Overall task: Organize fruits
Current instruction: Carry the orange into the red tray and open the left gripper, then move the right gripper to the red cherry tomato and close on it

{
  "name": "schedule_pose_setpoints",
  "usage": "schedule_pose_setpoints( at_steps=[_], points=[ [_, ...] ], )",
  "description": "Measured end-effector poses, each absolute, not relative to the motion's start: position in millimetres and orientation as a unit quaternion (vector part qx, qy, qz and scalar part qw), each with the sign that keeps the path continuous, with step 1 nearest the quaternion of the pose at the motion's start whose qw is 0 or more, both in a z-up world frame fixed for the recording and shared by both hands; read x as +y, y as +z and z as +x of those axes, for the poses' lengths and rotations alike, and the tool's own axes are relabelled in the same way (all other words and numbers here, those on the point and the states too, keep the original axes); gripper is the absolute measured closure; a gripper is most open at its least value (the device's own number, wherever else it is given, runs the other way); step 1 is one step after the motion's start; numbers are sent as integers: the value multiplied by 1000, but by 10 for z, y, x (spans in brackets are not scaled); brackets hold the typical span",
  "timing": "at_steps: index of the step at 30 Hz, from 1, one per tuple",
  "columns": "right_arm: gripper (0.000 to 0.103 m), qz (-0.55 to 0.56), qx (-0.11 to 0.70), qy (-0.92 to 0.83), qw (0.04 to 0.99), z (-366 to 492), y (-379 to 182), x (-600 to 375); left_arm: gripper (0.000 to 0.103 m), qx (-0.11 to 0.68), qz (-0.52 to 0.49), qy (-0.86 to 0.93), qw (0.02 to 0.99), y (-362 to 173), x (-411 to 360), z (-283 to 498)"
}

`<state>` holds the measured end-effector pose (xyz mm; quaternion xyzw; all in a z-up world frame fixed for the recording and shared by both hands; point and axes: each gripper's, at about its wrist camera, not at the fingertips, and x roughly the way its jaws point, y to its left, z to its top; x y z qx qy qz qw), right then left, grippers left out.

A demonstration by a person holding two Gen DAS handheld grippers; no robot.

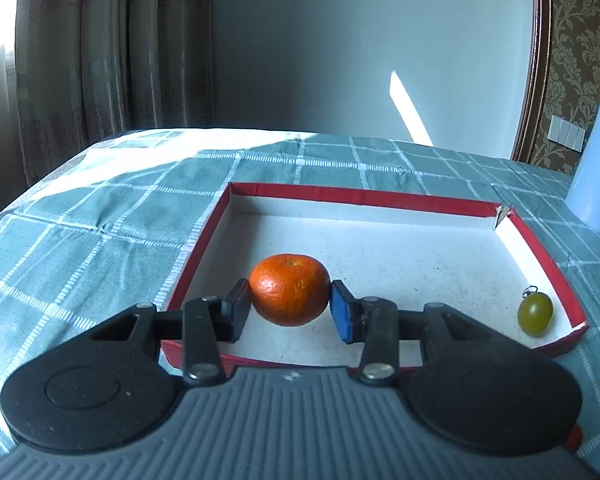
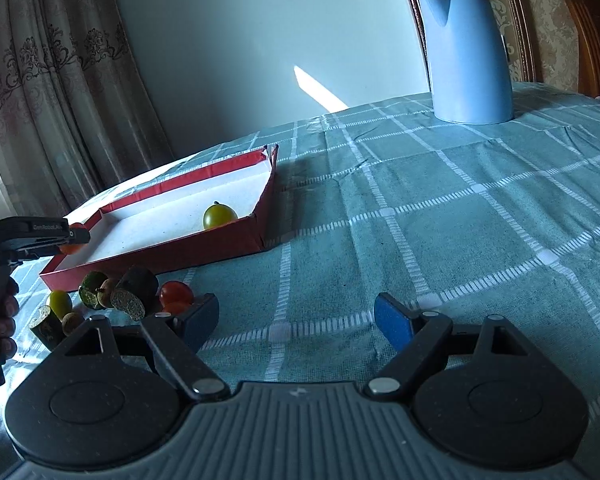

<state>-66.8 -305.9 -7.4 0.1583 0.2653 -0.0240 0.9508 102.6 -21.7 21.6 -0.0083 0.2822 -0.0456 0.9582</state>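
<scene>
My left gripper is shut on an orange mandarin, its blue pads pressing both sides. The fruit hangs over the near part of a red box with a white inside. A small green round fruit with a stem lies in the box's near right corner. In the right wrist view the left gripper holds the mandarin at the left end of the box, with the green fruit inside. My right gripper stands open over bare cloth, nothing between its fingers.
Loose fruit lies in front of the box: a red tomato, a yellow-green fruit, dark cut pieces. A blue kettle stands at the back right on the checked tablecloth. A person's hand grips the left tool.
</scene>
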Motion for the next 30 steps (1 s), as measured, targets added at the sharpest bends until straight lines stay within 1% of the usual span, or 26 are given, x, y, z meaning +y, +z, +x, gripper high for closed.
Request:
schedule_pose_setpoints(
  at_steps=[3, 4, 5, 6, 7, 8, 11, 15, 17, 22, 30],
  points=[
    [18, 163, 262, -22, 951, -678, -77, -3068, 62, 303, -1, -34, 952, 100, -216, 1072],
    [18, 164, 262, -21, 951, -681, -78, -3071, 60, 300, 3, -29, 953, 82, -211, 1068],
    [18, 165, 261, -21, 951, -682, -79, -3072, 44, 296, 7, -23, 955, 81, -213, 1060],
    [18, 167, 261, -20, 951, -682, -79, -3076, 32, 291, 8, -19, 956, 96, -218, 1032],
    [18, 168, 260, -20, 951, -685, -79, -3076, 14, 284, 6, -18, 959, 112, -211, 1007],
    [18, 168, 260, -20, 951, -688, -79, -3076, 11, 270, 6, -17, 963, 138, -206, 965],
    [18, 167, 261, -21, 951, -686, -79, -3069, 11, 254, 14, -22, 967, 230, -221, 838],
    [18, 168, 262, -21, 950, -684, -81, -3070, 10, 251, -5, -28, 967, 283, -148, 622],
    [18, 165, 264, -22, 950, -677, -82, -3064, 3, 249, -12, -25, 968, 279, -91, 502],
    [18, 165, 267, -23, 949, -675, -84, -3063, 0, 237, -31, -13, 971, 268, 112, 164],
    [17, 156, 276, -19, 948, -651, -85, -3037, 0, 238, -47, 12, 970, 136, 474, -129]
  ],
)
